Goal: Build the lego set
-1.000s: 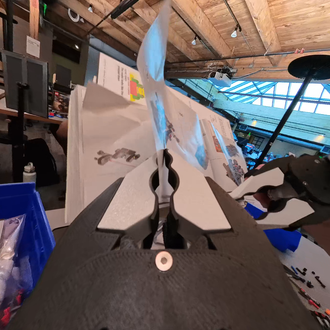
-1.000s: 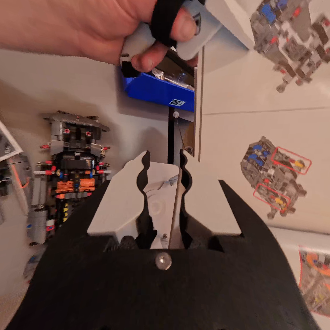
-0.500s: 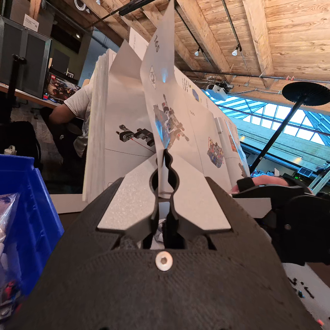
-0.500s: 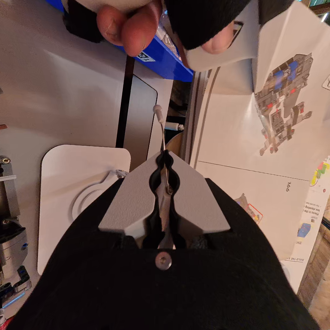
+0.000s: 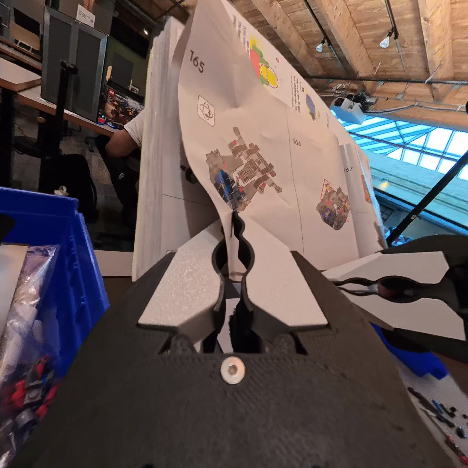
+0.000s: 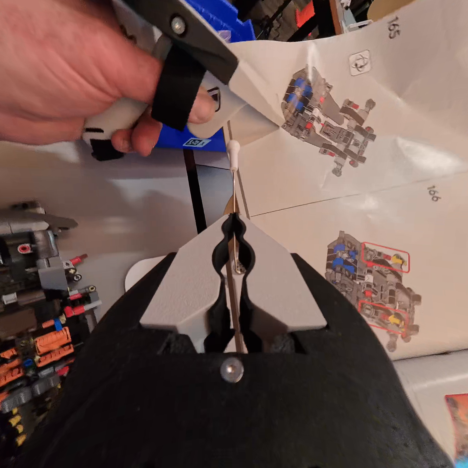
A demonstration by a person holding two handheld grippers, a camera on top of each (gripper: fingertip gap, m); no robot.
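Left wrist view: the left gripper is pressed together on the lower edge of one page of the instruction booklet, which stands propped upright. The pinched page curls away from the thick page block on its left. A blue bin holding bagged parts sits just beside the gripper on the left; the table strip between bin and booklet is narrow. The right gripper lies at the right, tips near the booklet's bottom edge.

Right wrist view: the right gripper is closed on the thin metal page-holder wire with a white cap, at the booklet's left edge. Whether the wire is clamped or only passes between the tips cannot be told. The person's hand grips the left gripper's handle at the upper left, above the white table. The partly built lego model lies on the table at the left, apart from the booklet, with bare table between them.
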